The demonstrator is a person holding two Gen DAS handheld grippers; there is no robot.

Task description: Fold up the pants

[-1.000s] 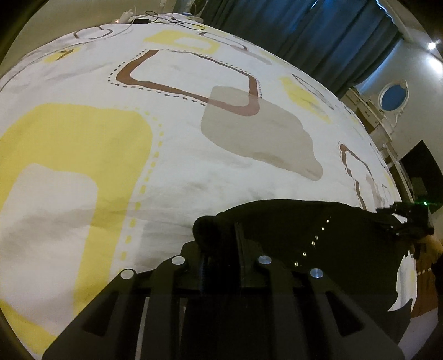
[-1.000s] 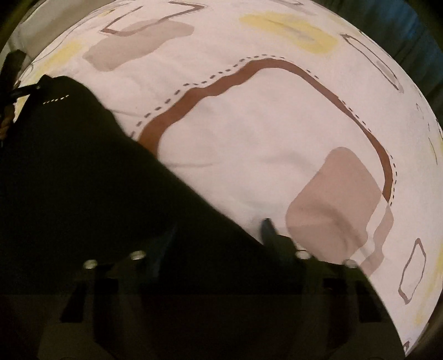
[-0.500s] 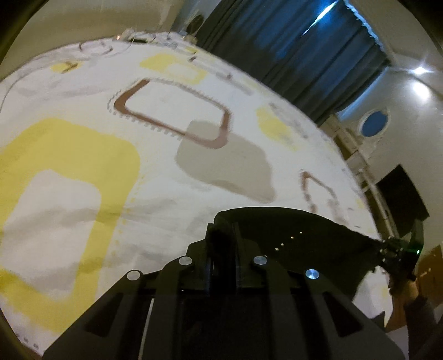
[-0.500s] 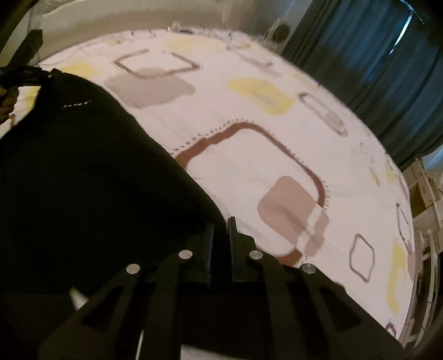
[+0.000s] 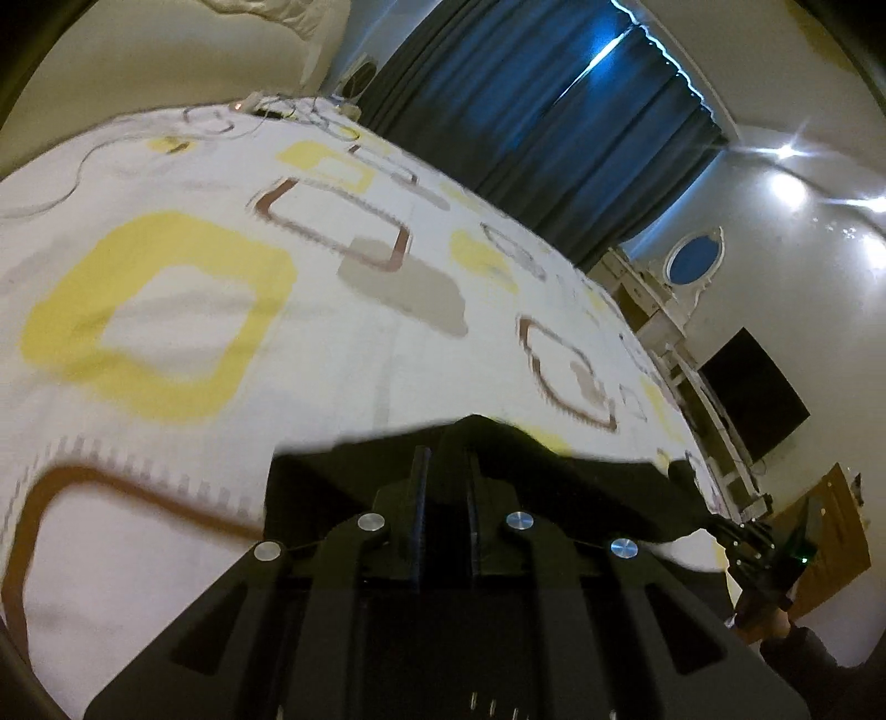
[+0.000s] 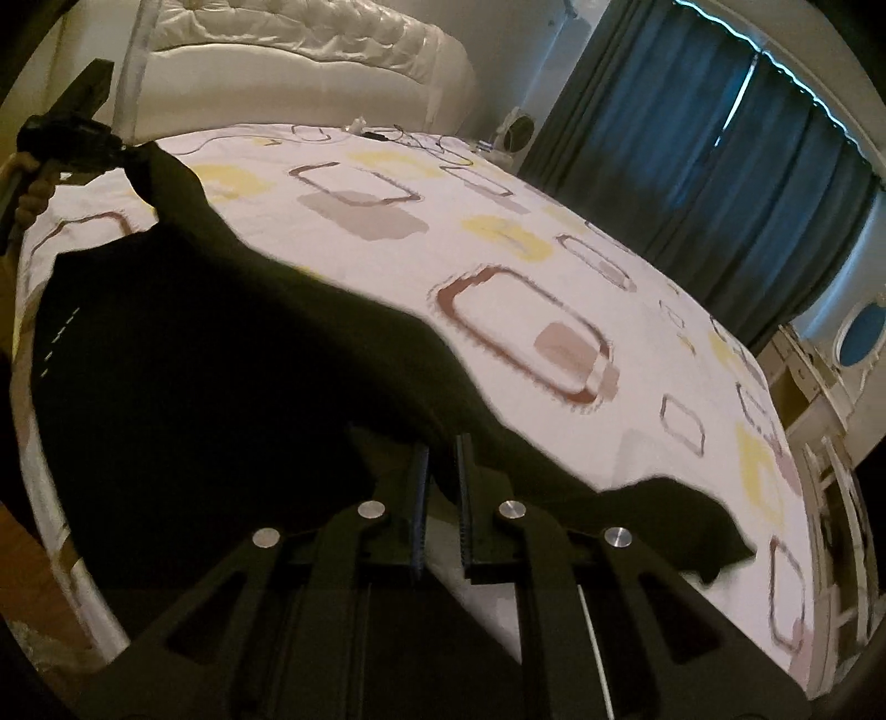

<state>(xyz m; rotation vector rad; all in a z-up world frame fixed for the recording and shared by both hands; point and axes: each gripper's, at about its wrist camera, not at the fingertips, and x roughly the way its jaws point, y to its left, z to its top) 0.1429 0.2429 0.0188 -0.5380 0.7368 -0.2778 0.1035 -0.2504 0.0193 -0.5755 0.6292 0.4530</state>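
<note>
Both tools clamp pants.

A bed in white sheeting printed with yellow and brown squares is filling the room. A tufted headboard is backing it. Dark blue curtains are hanging closed, daylight leaking through. An oval mirror is standing opposite.

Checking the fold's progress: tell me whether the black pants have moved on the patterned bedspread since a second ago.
Yes. The black pants have been lifted and carried farther over the white patterned bedspread, toward the white tufted headboard.
</note>
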